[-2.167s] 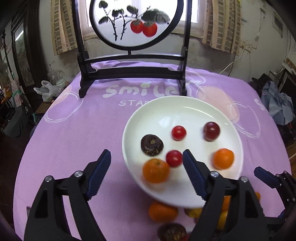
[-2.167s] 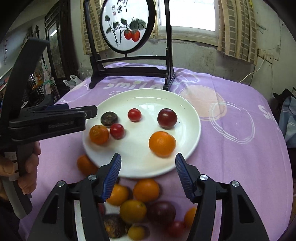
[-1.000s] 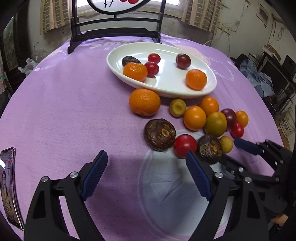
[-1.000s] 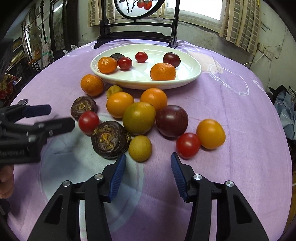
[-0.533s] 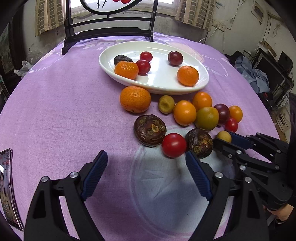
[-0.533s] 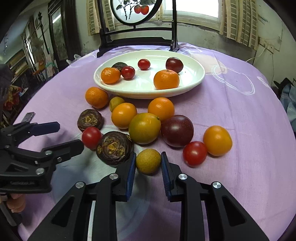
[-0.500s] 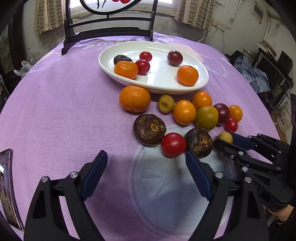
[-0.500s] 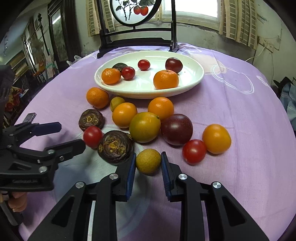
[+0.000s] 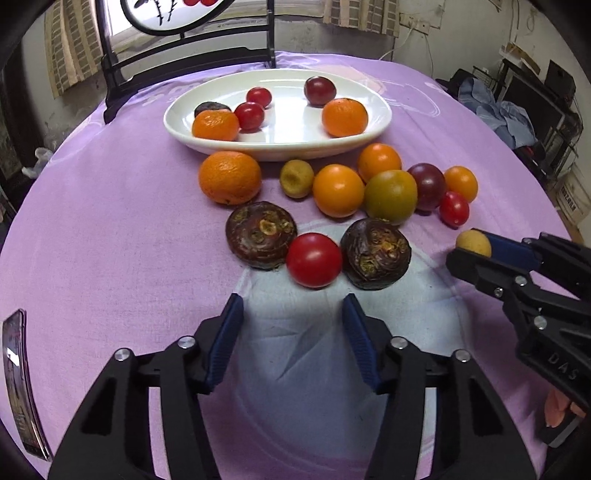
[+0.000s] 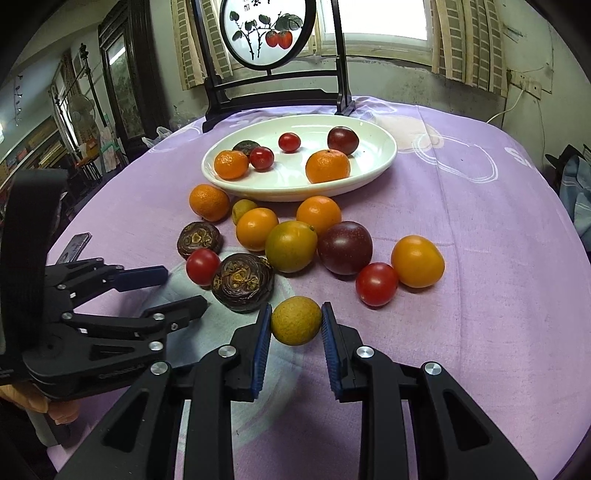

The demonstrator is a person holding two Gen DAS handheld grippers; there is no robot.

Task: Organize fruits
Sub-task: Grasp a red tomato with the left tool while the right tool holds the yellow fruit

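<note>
Between my right tongs' [image 10: 296,325] pads: small yellow-green fruit [image 10: 295,320], clamped, apparently just clear of cloth [image 10: 480,332]. Ahead of my left tongs [image 9: 291,328]: red tomato [image 9: 314,259], flanked by two dark wrinkled fruits; jaws closing, nothing between them. Plate [image 10: 384,162] well beyond both. Risk, my judgement: round fruit squirts from pads in transit; left jaws nudge neighbours, sending them rolling.

purple-clothed table [image 9: 110,229] bears plate [image 9: 373,125], loose fruits [image 9: 338,190].

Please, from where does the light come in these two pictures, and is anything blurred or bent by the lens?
Right wrist view: daylight from the window behind, overexposed; straight lines bow toward the edges. Left wrist view: sharp fruit, soft glare on the white plate, dark vignette in the corners.
</note>
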